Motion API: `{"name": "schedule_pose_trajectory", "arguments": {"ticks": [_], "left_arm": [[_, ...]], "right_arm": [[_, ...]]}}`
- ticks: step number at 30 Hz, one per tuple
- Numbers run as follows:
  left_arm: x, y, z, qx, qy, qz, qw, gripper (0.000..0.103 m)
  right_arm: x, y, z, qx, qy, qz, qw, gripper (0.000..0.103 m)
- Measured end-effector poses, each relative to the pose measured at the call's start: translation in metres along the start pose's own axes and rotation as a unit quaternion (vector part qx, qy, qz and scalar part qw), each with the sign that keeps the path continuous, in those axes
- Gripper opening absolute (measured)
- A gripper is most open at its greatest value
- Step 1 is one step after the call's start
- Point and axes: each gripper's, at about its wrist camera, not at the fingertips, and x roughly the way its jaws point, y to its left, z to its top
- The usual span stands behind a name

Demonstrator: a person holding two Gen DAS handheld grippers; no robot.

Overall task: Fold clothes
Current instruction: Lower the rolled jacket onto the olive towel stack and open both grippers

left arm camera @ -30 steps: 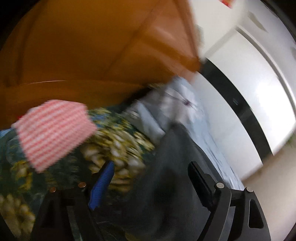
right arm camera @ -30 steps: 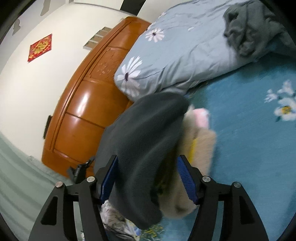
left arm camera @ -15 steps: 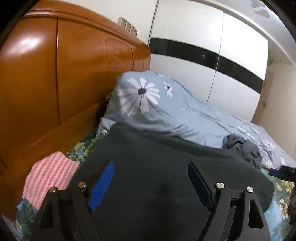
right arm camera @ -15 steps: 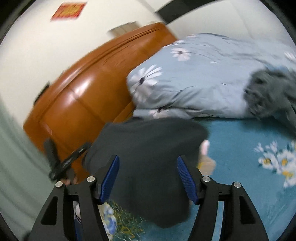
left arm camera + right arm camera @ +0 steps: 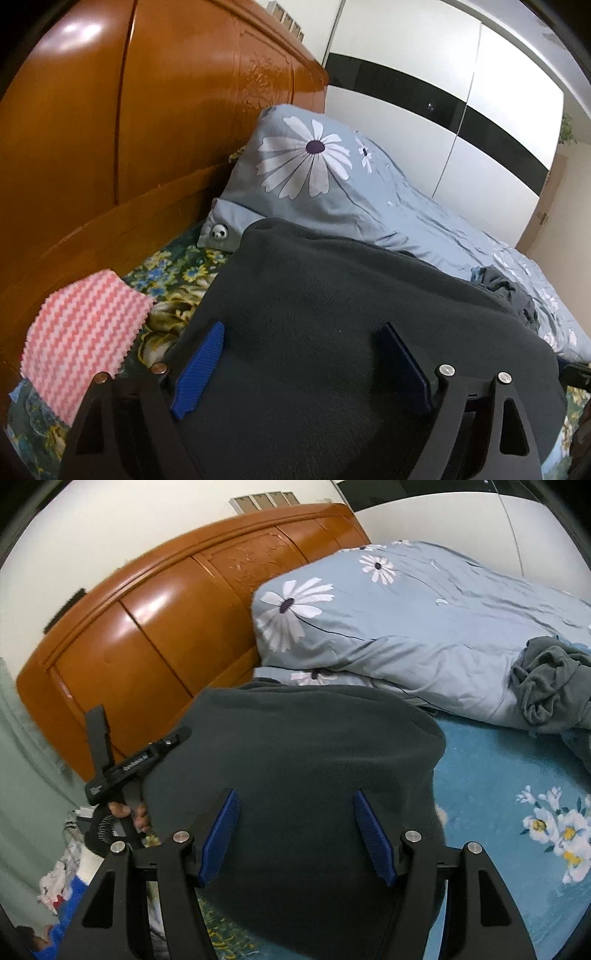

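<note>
Over dark fleece (image 5: 351,332): left gripper (image 5: 306,362) jaws opening, pads clear.

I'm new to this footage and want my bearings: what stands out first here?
A dark grey fleece garment fills the foreground between both grippers' blue pads. Behind it lies a pale blue daisy-print pillow against a glossy orange-brown wooden headboard. A pink-and-white zigzag cloth lies at the left on the floral bedspread.

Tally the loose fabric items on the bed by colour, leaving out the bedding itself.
Dark grey: 2, the folded fleece garment and the crumpled grey garment
Pink and white striped: 1, the striped cloth
Total: 3
</note>
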Motion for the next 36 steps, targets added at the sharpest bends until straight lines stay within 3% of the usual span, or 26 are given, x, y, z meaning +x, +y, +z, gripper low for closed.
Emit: {"name": "schedule_pose_trajectory", "arguments": {"ticks": [8,17,25,29,33,36], "left_arm": [[-0.007,-0.001,-0.002,-0.007,-0.013,0.002,0.9999,0.090],[-0.060,-0.023,-0.015,-0.010,-0.063,0.056,0.9964,0.090],[-0.094,-0.060,-0.066,0.007,-0.098,0.067,0.9929,0.103],[-0.093,-0.076,-0.097,0.016,-0.102,0.070,0.9922,0.103],[-0.104,-0.078,-0.121,-0.010,-0.127,0.064,0.9897,0.103],[-0.106,-0.078,-0.134,-0.023,-0.119,0.054,0.9912,0.103]], "right_arm": [[-0.005,-0.003,-0.005,0.009,-0.002,0.008,1.000,0.068],[-0.058,0.017,-0.029,-0.033,-0.056,-0.007,0.998,0.068],[-0.074,0.022,-0.080,-0.039,-0.087,-0.022,0.995,0.068],[-0.071,0.024,-0.106,-0.047,-0.087,-0.042,0.994,0.068],[-0.065,0.029,-0.125,-0.065,-0.079,-0.063,0.993,0.068],[-0.060,0.027,-0.136,-0.058,-0.068,-0.062,0.994,0.069]]}}
